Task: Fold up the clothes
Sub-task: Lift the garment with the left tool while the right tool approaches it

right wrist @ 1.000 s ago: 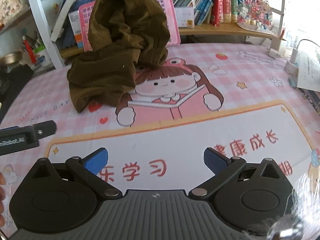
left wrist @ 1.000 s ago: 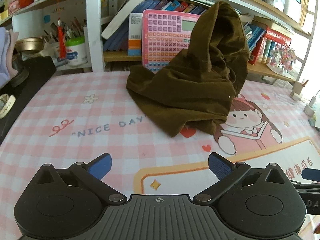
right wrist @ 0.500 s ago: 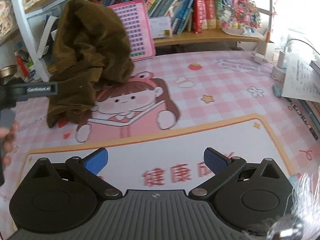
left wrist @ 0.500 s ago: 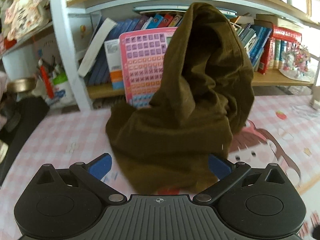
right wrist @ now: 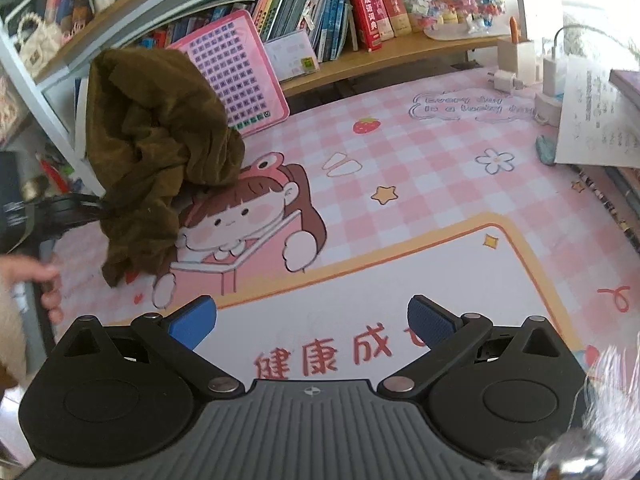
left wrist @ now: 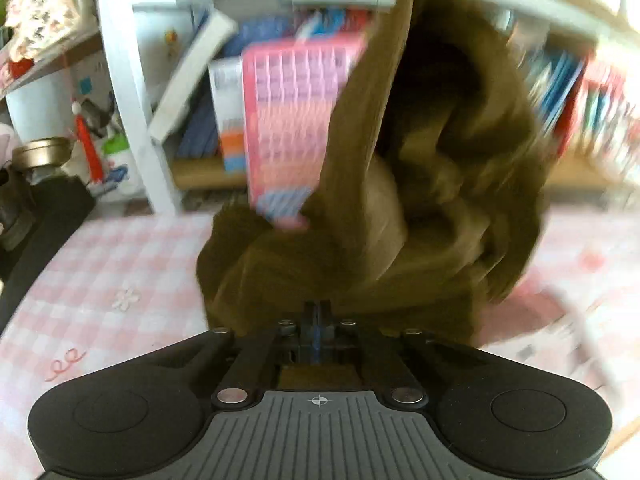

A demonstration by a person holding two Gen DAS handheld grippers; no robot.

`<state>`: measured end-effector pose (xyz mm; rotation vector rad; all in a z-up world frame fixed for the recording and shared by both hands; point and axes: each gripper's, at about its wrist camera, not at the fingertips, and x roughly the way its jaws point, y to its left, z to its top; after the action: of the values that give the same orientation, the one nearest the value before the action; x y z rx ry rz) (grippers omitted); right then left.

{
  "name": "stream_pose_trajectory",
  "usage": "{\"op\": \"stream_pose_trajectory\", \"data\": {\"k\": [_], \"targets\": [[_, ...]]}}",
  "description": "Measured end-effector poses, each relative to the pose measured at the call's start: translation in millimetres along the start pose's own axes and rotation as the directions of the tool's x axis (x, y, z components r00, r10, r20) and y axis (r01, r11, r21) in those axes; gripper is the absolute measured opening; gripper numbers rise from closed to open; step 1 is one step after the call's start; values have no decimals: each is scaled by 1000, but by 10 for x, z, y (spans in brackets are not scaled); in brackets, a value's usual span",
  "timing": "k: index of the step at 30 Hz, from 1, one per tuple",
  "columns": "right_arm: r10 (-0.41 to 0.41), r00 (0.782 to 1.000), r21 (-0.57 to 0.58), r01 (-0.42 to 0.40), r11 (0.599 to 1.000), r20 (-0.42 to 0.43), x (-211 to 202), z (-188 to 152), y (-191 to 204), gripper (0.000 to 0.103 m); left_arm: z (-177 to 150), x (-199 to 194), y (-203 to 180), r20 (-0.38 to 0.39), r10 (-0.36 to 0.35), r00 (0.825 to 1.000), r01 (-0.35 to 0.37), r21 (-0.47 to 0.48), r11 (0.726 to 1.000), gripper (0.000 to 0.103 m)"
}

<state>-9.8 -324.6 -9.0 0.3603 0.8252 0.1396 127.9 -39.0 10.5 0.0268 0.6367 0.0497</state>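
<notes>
My left hand-held gripper has its fingers pressed together on the near lower edge of the brown garment; that view is smeared with motion blur, so I can't make out the fabric's folds finely. From the right wrist view, the brown garment stands in a tall crumpled heap at the far left of the table, its top leaning against the shelf frame and the pink keypad toy, its lower end trailing onto the pink checked mat beside the printed cartoon girl. The left hand-held gripper reaches into the cloth from the left at about mid-height.

My right hand-held gripper hangs over the white panel of the mat with its blue pads spread wide apart and nothing between them, well apart from the garment.

On the bookshelf behind, books stand in a packed row. In the left wrist view, a white pot on the lower shelf holds what look like pens, too blurred to be sure.
</notes>
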Motion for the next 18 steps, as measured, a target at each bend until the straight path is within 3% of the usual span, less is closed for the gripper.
{"op": "stream_pose_trajectory", "data": {"k": [3, 8, 13, 18], "targets": [[59, 998, 42, -59, 997, -9, 44, 82, -21, 103, 84, -434, -99, 103, -67, 992, 64, 27, 998, 0], [134, 991, 65, -133, 989, -15, 100, 178, 11, 103, 206, -1105, -256, 246, -159, 956, 142, 88, 986, 0], [182, 983, 51, -180, 982, -29, 116, 179, 61, 103, 111, -992, -168, 163, -104, 981, 93, 69, 993, 0], [176, 983, 55, -174, 983, -44, 113, 138, 36, 103, -71, -753, -58, 71, -32, 997, 30, 29, 999, 4]]}}
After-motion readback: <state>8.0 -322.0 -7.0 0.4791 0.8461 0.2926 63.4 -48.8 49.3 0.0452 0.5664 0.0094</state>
